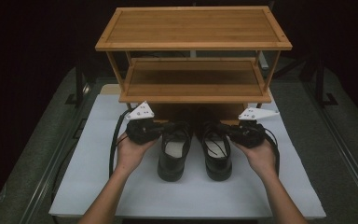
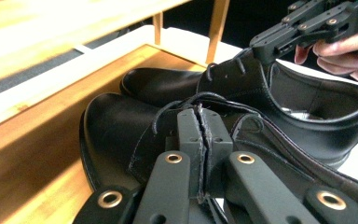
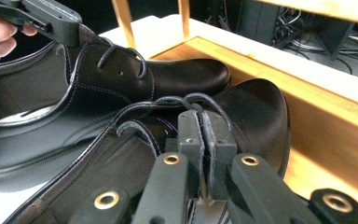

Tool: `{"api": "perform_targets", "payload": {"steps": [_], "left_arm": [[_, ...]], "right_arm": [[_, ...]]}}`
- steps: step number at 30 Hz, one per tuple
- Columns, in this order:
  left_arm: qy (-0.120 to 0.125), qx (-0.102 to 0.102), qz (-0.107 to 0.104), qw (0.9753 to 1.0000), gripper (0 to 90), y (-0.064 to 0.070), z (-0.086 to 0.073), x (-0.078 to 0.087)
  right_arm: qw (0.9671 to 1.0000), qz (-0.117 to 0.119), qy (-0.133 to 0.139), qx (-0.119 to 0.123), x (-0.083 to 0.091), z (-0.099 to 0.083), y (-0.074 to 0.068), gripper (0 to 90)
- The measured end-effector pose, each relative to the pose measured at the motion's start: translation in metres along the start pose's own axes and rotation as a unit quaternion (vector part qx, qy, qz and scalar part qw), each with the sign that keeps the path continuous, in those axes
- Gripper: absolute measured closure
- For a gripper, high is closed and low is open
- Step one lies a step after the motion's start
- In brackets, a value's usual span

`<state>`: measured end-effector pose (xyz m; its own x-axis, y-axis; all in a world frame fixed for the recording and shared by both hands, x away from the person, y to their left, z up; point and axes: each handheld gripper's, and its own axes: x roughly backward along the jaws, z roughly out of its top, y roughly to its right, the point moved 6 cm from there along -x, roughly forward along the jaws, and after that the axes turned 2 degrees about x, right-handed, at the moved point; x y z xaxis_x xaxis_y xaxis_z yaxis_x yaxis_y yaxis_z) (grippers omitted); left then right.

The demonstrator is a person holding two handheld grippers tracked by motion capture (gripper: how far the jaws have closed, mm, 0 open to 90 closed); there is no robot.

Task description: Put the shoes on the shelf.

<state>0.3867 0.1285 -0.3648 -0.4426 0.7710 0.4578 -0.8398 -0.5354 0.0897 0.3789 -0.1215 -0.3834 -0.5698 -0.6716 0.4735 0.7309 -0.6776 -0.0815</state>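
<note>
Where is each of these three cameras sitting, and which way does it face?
High view: above the table, looking down on rack, forearms, hands.
Left gripper view: rides the left claw, shut on the left shoe; faces the rack.
Right gripper view: rides the right claw, shut on the right shoe.
Both gripper views share both shoes and the opposite claw.

Two shoes side by side, left shoe (image 1: 173,150), right shoe (image 1: 216,150), toes under rack (image 1: 193,46), on table (image 1: 98,177)
</note>
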Motion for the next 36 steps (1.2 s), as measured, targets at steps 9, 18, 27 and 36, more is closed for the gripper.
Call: {"api": "perform_targets", "payload": {"steps": [9, 18, 27, 36], "left_arm": [[0.014, -0.002, 0.044, 0.9989, 88.9, -0.028, 0.006, -0.03], [0.017, 0.008, 0.063, 0.9978, 88.8, -0.04, 0.001, -0.046], [0.021, 0.015, 0.052, 0.9983, 88.5, -0.037, -0.013, -0.047], [0.02, 0.0, 0.051, 0.9985, 86.9, -0.027, -0.023, -0.045]], "right_arm": [[0.9997, -0.023, -0.001, -0.002, -0.033, 0.01, 0.023, 87.1], [0.9992, -0.038, 0.009, -0.005, -0.049, 0.017, 0.031, 88.6], [0.9995, -0.032, -0.002, -0.008, -0.051, 0.007, 0.03, 88.5], [0.999, -0.045, -0.004, 0.002, -0.049, -0.003, 0.023, 87.9]]}}
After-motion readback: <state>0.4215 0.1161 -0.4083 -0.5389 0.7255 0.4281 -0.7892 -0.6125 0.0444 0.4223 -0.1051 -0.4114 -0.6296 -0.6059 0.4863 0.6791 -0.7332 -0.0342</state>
